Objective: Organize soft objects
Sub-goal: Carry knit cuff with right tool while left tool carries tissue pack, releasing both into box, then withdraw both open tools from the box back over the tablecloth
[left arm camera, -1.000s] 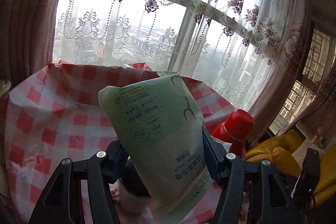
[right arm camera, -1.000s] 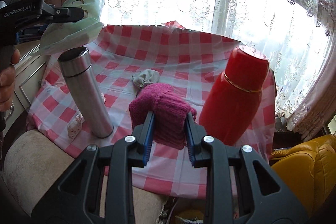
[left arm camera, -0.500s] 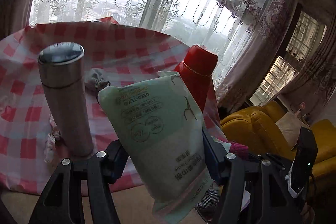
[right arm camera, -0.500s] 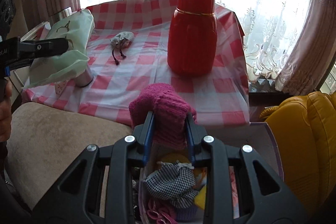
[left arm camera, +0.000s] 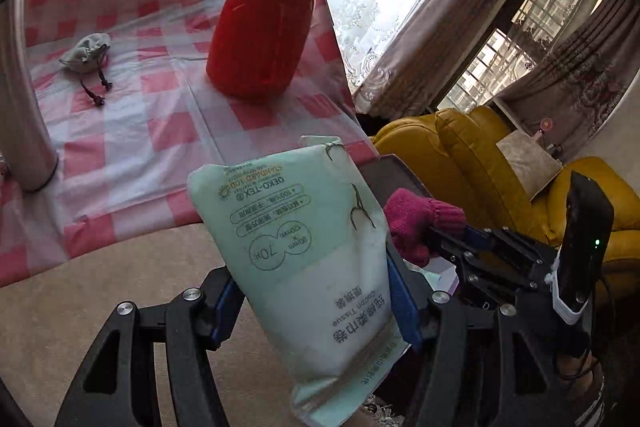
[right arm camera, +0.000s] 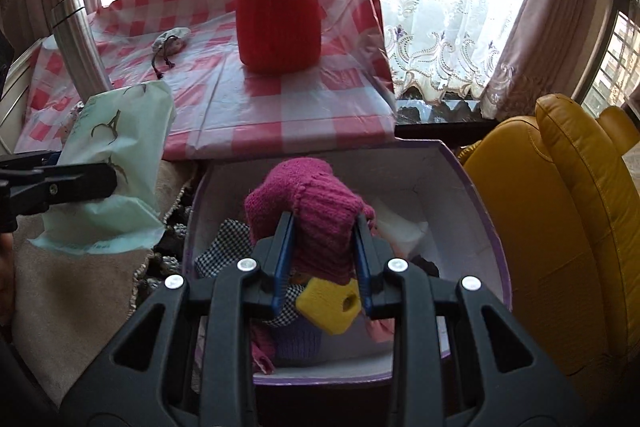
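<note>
My right gripper [right arm camera: 322,259] is shut on a magenta knitted glove [right arm camera: 308,203] and holds it over an open purple-rimmed box [right arm camera: 476,211] that holds several soft things, among them a checked cloth [right arm camera: 224,243] and a yellow sponge [right arm camera: 328,301]. My left gripper [left arm camera: 316,291] is shut on a pale green cotton tissue pack [left arm camera: 304,247], held left of the box above the beige couch arm. The pack [right arm camera: 116,163] also shows in the right wrist view. The glove [left arm camera: 416,219] and right gripper show in the left wrist view. A small grey drawstring pouch [right arm camera: 170,41] lies on the checked tablecloth.
A red flask [right arm camera: 278,3] and a steel thermos [right arm camera: 78,43] stand on the red-and-white checked tablecloth [right arm camera: 304,107]. A yellow leather armchair [right arm camera: 568,211] is to the right of the box. Lace curtains hang behind the table.
Both grippers moved back and down from the table. The right gripper carried the glove over the box. The left gripper brought the tissue pack down beside the box.
</note>
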`<state>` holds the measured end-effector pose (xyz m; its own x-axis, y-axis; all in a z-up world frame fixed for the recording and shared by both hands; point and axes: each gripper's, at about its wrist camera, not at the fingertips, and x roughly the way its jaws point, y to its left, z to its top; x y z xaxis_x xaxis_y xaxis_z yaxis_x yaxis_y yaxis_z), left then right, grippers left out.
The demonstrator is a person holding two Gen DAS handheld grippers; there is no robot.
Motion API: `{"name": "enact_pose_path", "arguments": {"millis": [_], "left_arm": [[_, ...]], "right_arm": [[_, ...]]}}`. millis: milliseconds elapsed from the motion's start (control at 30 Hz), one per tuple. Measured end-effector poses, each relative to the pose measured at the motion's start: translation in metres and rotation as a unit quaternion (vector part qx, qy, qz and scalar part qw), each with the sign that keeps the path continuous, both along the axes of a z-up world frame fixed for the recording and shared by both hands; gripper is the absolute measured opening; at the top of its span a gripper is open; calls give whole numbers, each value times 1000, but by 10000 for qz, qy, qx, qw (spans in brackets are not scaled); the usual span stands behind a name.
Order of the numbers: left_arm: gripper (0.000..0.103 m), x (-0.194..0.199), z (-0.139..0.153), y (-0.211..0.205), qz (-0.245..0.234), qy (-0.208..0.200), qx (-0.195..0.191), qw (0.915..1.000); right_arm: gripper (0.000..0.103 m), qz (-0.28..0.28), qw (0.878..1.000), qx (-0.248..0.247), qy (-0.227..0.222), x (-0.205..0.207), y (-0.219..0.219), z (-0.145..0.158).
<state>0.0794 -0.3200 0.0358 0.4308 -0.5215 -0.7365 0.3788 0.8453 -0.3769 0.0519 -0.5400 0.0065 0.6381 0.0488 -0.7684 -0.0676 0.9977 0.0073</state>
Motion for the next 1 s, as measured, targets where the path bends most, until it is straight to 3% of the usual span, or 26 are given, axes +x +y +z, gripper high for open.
{"name": "enact_pose_path", "arguments": {"millis": [233, 300, 500, 1000], "left_arm": [[69, -9, -11, -29, -649, 229, 87, 9976], [70, -10, -13, -34, -798, 289, 179, 9962], [74, -10, -18, -33, -822, 366, 226, 9957], [74, -12, -16, -15, -535, 413, 186, 9975]], "right_arm": [[42, -389, 9992, 42, 61, -5, -28, -1], [61, -428, 9991, 11, 44, -5, -31, -1], [72, -334, 9994, 44, 61, -3, -25, -1], [83, -16, 9996, 95, 267, -1, -6, -7]]}}
